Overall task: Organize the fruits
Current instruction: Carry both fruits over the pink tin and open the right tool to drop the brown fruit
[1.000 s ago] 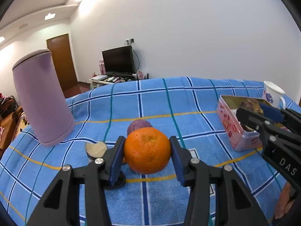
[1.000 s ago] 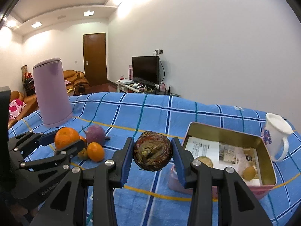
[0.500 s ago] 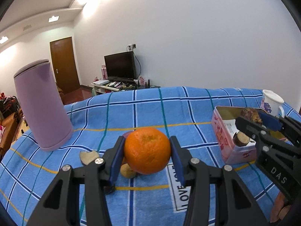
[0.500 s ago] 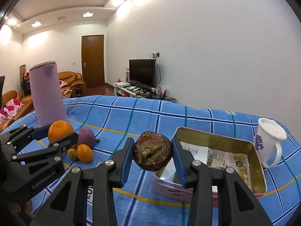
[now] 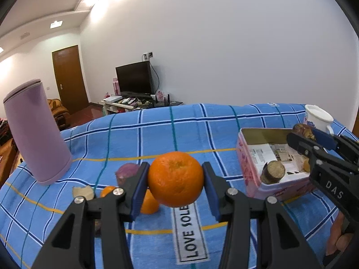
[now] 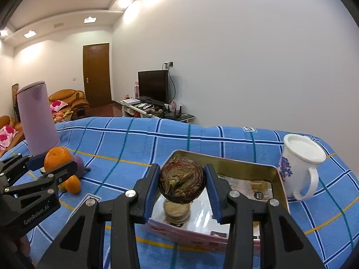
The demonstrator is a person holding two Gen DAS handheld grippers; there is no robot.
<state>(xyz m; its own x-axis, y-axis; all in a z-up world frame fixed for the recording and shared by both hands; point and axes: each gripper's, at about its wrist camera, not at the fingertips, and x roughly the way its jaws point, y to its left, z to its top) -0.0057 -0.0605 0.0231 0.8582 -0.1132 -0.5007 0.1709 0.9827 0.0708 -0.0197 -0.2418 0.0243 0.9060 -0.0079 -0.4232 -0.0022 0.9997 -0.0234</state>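
My left gripper (image 5: pixel 175 180) is shut on a large orange (image 5: pixel 175 179), held above the blue checked cloth (image 5: pixel 202 130). My right gripper (image 6: pixel 182 182) is shut on a brown round fruit (image 6: pixel 182 182), held over the near end of the pink tin box (image 6: pixel 251 170). The box (image 5: pixel 248 163) holds a cut brown piece (image 5: pixel 272 172) and printed paper. Under the left gripper lie a small orange (image 5: pixel 149 204), another small orange (image 5: pixel 107 190), a purple fruit (image 5: pixel 126 172) and a pale slice (image 5: pixel 83 192).
A tall lilac canister (image 5: pixel 36 132) stands at the left of the table. A white mug (image 6: pixel 299 168) stands to the right of the box. A "LOVE SOLE" label (image 5: pixel 189 231) is sewn on the cloth. A TV stand and door lie beyond.
Both grippers rose and moved right with their fruit. The right gripper now hangs over the box; more small fruit show beneath the left gripper.
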